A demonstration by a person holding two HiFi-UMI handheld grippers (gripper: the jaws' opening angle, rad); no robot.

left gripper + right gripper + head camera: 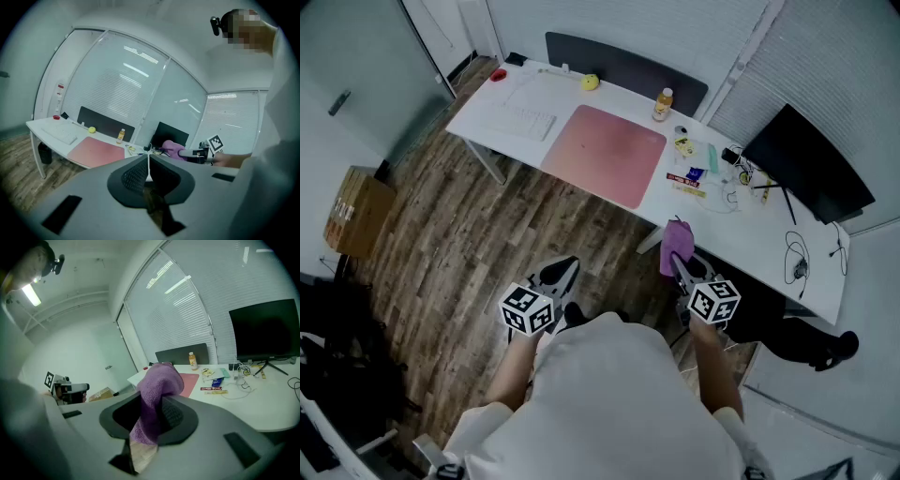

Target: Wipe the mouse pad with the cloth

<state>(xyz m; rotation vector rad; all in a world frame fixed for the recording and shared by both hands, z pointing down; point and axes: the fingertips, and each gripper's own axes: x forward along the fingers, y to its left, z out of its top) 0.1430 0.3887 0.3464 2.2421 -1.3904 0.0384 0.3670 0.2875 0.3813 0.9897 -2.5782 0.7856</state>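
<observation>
Holding cloth (157, 390) pinched between right gripper (680, 261) fingers (174, 417), bunched above them, tail hanging below. Looks soft, light and floppy, so a mid-fold pinch should hold. Left gripper (148, 165) fingers closed, empty. Mouse pad (605, 152) flat on tabletop (502, 117), well ahead of both.

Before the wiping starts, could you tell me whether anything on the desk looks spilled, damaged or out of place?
Nothing looks spilled or damaged. The mouse pad lies flat and bare on the desk; the only untidiness is small packets and loose cables scattered to its right.
</observation>
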